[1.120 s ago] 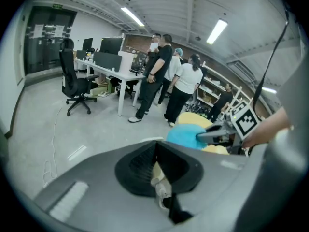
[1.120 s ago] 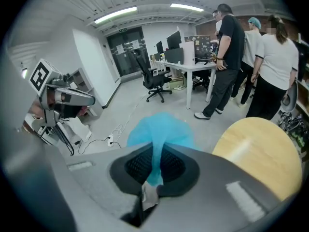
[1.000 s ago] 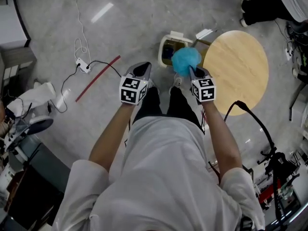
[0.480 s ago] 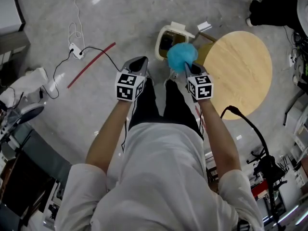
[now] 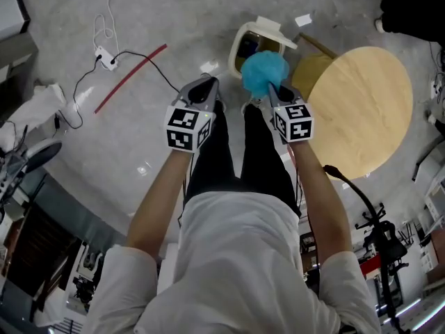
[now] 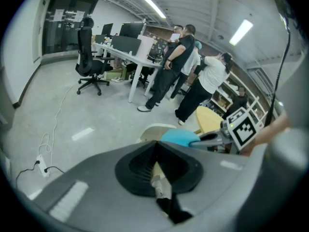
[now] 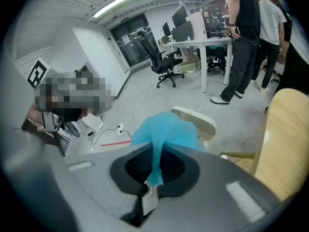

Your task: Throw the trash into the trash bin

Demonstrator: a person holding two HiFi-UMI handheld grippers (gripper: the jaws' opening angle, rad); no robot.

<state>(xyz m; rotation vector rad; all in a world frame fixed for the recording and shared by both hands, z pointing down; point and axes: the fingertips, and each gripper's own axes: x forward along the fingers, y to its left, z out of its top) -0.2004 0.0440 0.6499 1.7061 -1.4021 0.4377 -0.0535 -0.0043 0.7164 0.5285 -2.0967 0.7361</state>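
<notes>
Trash bin [image 5: 235, 47] on floor [image 5: 111, 145], just left of table [image 5: 361, 110]

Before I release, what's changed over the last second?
Both grippers have eased closer to the trash bin, the right gripper bringing the blue trash over its near rim. Nothing grabbed or released. Unchanged: right gripper shut on the blue trash, left gripper shut and empty, bin beside the round table.

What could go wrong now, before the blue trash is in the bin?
The right gripper pinches only a thin fold of the blue trash, so it might slip out early. The trash bin has a narrow opening; the puffy trash could land on the rim or floor. The round table beside it could get bumped.
</notes>
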